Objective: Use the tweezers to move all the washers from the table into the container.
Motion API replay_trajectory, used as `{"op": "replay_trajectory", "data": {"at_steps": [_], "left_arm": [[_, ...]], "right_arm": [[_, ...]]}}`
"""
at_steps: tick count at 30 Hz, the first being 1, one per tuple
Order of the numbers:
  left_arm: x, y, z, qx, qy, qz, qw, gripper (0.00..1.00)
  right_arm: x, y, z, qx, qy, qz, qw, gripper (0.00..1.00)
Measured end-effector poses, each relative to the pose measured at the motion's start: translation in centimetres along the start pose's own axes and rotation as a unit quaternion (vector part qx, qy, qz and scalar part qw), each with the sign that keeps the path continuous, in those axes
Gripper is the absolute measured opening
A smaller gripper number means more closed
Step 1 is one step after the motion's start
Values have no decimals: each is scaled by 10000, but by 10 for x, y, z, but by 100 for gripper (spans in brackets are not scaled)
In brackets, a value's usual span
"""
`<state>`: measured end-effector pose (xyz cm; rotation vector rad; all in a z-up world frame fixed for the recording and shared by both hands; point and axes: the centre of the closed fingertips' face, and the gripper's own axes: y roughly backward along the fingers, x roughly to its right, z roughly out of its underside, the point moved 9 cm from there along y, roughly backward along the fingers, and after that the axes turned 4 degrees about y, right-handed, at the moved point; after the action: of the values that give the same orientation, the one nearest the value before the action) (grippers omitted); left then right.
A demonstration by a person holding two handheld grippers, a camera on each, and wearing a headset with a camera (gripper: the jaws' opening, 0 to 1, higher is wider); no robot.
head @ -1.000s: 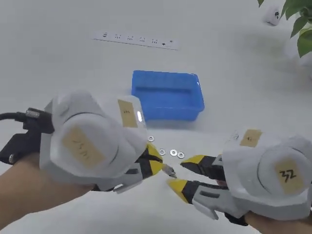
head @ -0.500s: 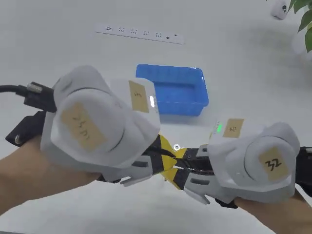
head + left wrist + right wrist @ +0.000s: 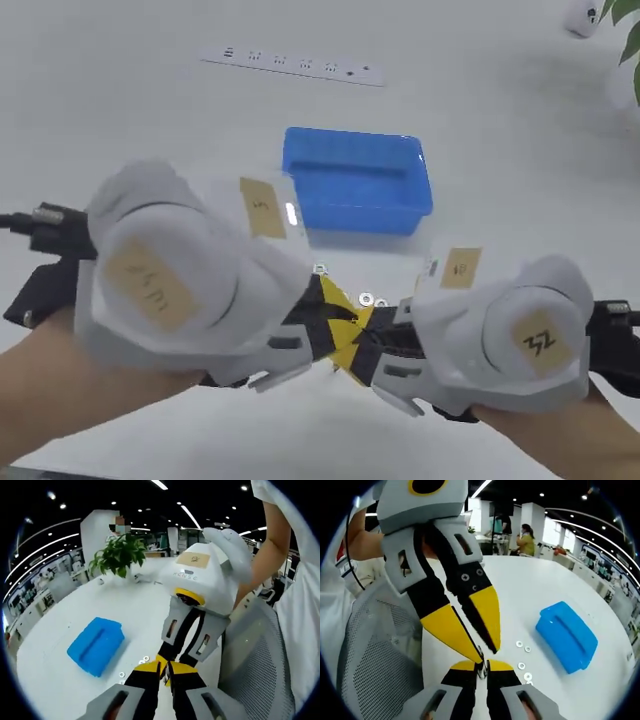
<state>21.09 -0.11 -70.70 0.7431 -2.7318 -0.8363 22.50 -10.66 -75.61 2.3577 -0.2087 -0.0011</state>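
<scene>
- Right fingers (image 3: 464, 667): yellow tips nearly together, with a thin metal sliver pinched between them. I read it as the tweezers (image 3: 480, 669), though it is too small to be sure.
- Left fingers (image 3: 451, 630): tips drawn together on that same sliver, coming in from the top of the right gripper view. Both seem clamped on it; I can't tell which one carries the load.
- Change: a second ago the two sets of tips were apart, the right fingers were spread wide, and a metal tip stuck out of the left fingers. Now the tips meet nose to nose, low centre of the head view.
- Meaning: this looks like a handover or re-grip of the tweezers, not a pick. No washer has been collected yet.
- Washers (image 3: 367, 298): loose on the tabletop (image 3: 500, 120), just above the fingertips in the head view. A few show there, more in the right gripper view.
- Container (image 3: 360, 212): blue, upper centre, beyond the washers and apart from them. I see nothing inside it.
- Left gripper (image 3: 338, 325): body fills the lower left and points right, with the forearm at the bottom left corner.
- Right gripper (image 3: 362, 345): body sits lower right and points left, mirroring the other. Both are held above the tabletop.
- Power strip (image 3: 290, 65): top of frame, out of play.
</scene>
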Motion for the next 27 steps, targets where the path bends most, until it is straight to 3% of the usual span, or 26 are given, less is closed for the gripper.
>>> {"op": "replay_trajectory", "data": {"at_steps": [2,5,7,10,13,15,16,17,18,22,24,25,26,27], "left_arm": [[-3,7,1,213,318,-207,9991,17],[-9,22,5,642,1060,-458,9912,26],[-15,31,9,781,1186,-797,9867,39],[-19,41,15,783,1266,-1184,9817,52],[-19,51,24,898,1508,-1580,9717,65],[-17,58,35,793,1802,-1863,9626,68],[-15,61,42,732,2010,-2005,9561,70],[-13,63,46,677,2107,-2071,9530,71],[-12,68,53,642,2215,-2284,9459,73],[-8,84,67,652,2377,-2784,9283,78],[-6,91,73,693,2516,-3013,9171,80],[-7,96,77,748,2549,-3274,9068,82],[-8,99,80,788,2536,-3420,9014,83],[-7,102,83,762,2506,-3506,8991,83]], "right_arm": [[1,1,0,4,4,32,10000,2],[8,4,-4,163,-183,66,9997,2],[13,6,-7,291,-338,99,9990,2],[25,10,-14,622,-598,152,9962,2],[37,10,-17,784,-703,262,9941,2],[44,9,-19,759,-530,382,9950,2],[48,7,-20,770,-545,437,9946,2],[51,6,-20,807,-577,439,9941,2],[55,5,-21,876,-673,450,9929,2],[63,2,-25,944,-727,507,9916,2],[66,0,-27,998,-770,509,9907,2],[68,-3,-28,1024,-816,481,9902,2],[69,-4,-28,1027,-831,475,9901,2],[70,-7,-29,1038,-837,471,9900,2]]}}
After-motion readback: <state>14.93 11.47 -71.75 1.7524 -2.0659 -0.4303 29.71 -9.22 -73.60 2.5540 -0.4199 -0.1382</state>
